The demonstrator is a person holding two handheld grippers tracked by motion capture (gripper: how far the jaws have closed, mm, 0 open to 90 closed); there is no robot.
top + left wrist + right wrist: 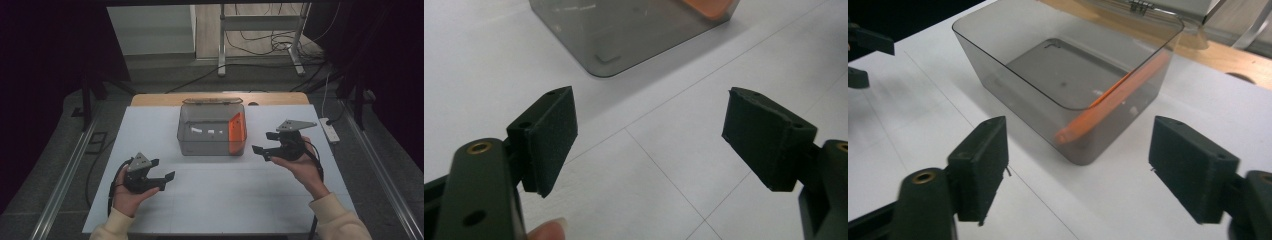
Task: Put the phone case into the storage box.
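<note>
A smoky transparent box stands at the middle back of the white table. An orange flat piece leans inside it against the right wall. My left gripper hovers in front of the box and to its left, open, with nothing between its jaws. My right gripper is just right of the box and points at it, also open and empty. In the left gripper view the left gripper faces the box corner. The right gripper frames the box and the orange piece.
The box's clear lid hangs open behind it, over a wooden strip. A white power strip lies off the table's right edge. A metal stand and cables sit on the floor beyond.
</note>
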